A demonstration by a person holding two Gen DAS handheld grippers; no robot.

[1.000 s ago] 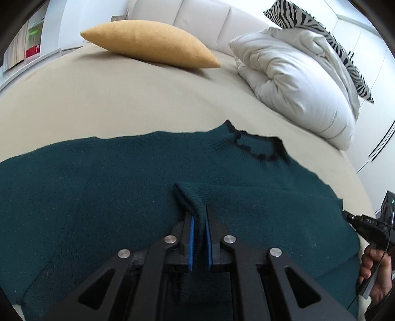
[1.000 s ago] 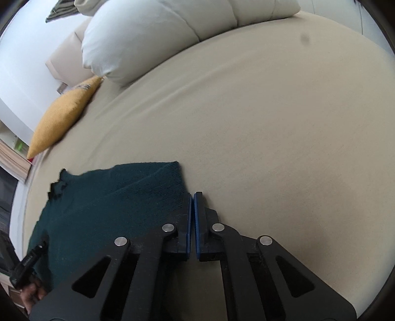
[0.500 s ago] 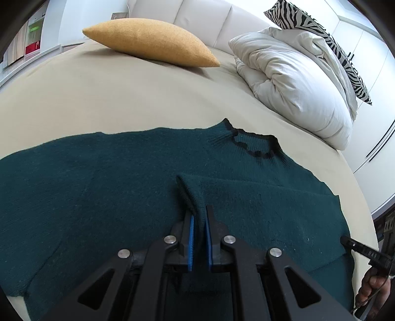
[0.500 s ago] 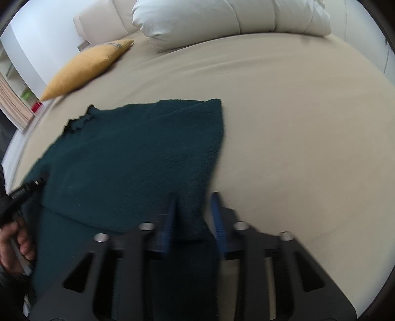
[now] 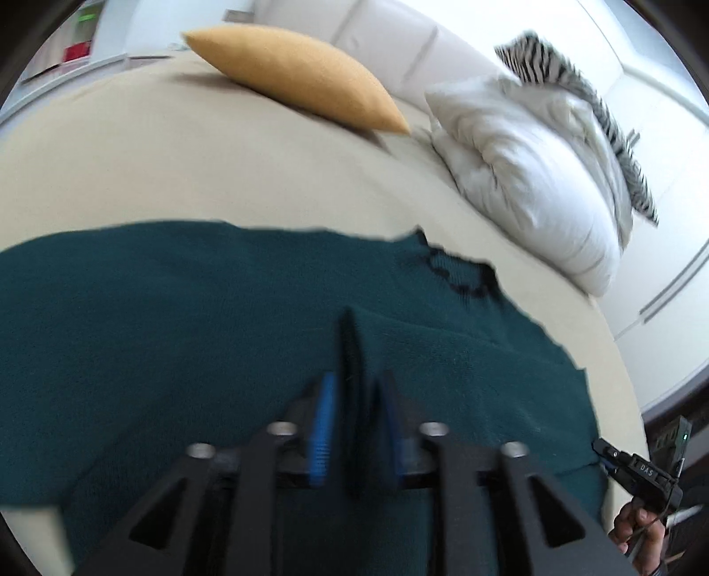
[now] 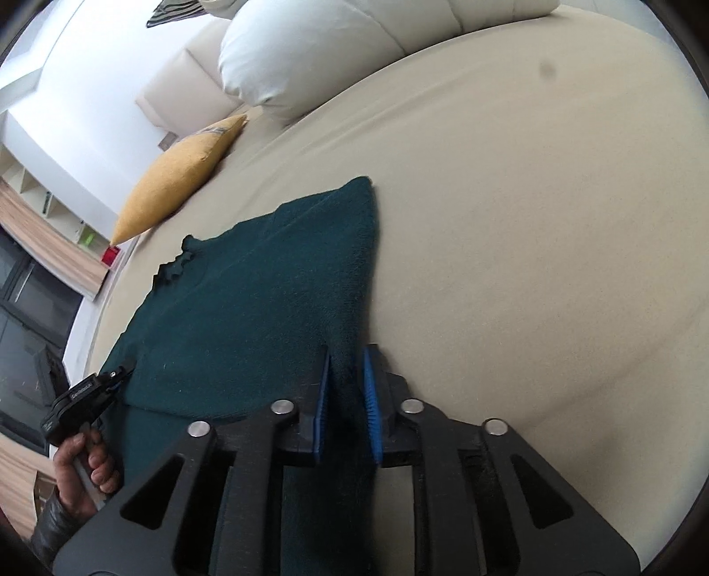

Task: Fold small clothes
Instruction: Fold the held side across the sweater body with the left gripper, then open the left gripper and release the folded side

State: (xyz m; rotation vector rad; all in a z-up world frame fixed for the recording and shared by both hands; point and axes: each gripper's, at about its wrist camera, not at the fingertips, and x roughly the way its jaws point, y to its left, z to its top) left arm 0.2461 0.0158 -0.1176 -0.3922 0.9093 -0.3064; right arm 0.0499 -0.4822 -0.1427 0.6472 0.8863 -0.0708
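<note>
A dark green knitted sweater [image 5: 177, 319] lies spread on the beige bed [image 5: 177, 168], its black-trimmed collar [image 5: 461, 274] toward the pillows. One side is folded over the body. My left gripper [image 5: 356, 390] hangs low over the middle of the sweater. Its jaws are opening, and a raised ridge of the knit stands loose between the blue pads. In the right wrist view the sweater [image 6: 266, 288] ends in a folded edge. My right gripper [image 6: 348, 367] sits at that edge, jaws opening, with the fabric between the pads.
A yellow cushion [image 5: 292, 75], a white duvet bundle [image 5: 531, 177] and a zebra-striped pillow [image 5: 576, 97] lie at the head of the bed by the white headboard [image 5: 376, 31]. A hand [image 6: 84, 461] grips a handle at the bed's near edge. Bare sheet [image 6: 531, 221] spreads right of the sweater.
Both grippers were shut on the knit and now stand apart, so the fabric sits loose between the pads. The left view has shifted and blurred; the right view has swung back along the folded edge.
</note>
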